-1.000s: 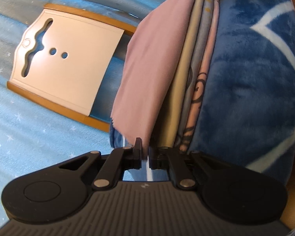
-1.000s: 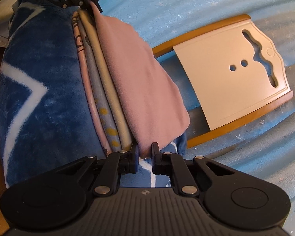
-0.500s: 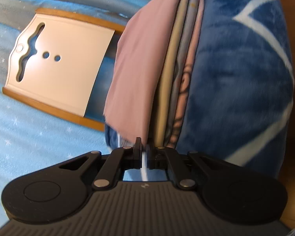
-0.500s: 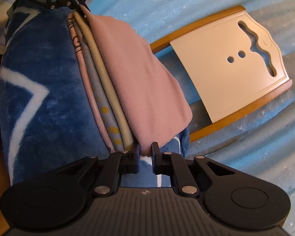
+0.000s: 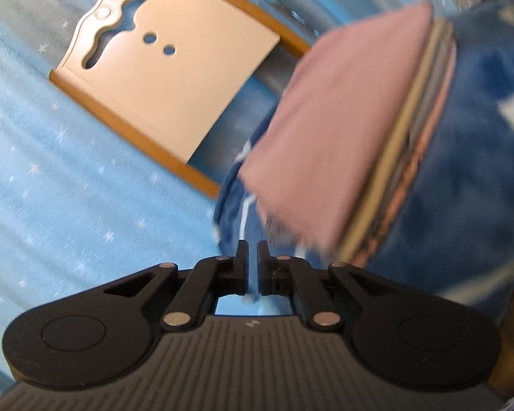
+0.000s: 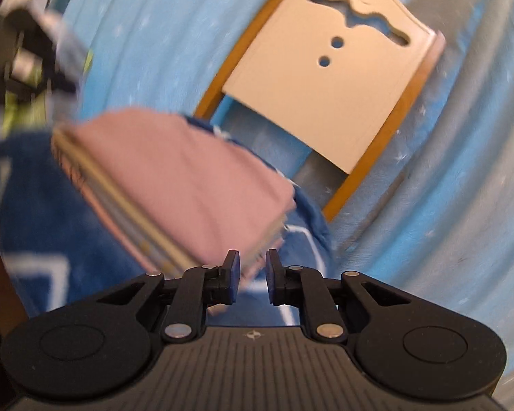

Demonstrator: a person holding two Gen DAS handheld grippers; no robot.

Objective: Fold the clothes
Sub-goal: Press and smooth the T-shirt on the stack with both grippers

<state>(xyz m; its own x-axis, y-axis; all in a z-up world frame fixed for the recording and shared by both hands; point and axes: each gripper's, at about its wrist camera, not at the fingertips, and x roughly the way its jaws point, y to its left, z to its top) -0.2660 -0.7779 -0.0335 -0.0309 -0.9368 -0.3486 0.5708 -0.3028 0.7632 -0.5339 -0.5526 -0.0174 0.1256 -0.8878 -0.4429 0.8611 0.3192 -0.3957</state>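
Two grippers empty: left gripper (image 5: 252,251) narrowly parted, right gripper (image 6: 250,263) spread; pink folded cloth (image 5: 329,137) just ahead atop blue blanket (image 5: 469,178).

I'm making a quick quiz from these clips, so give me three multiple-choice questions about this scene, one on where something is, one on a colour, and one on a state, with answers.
1. Where does the pink cloth lie?
A. on top of the stack of folded cloths on the dark blue blanket
B. on the white board
C. under the blanket

2. What colour is the edge of the white board?
A. green
B. orange-brown
C. black

3. What is the right tool doing?
A. clamping the board
B. shut on the pink cloth
C. open, holding nothing

Answers: 1 A, the pink layer is uppermost on the stack. 2 B, an orange-brown strip runs along two sides. 3 C, a clear gap shows between its fingers.
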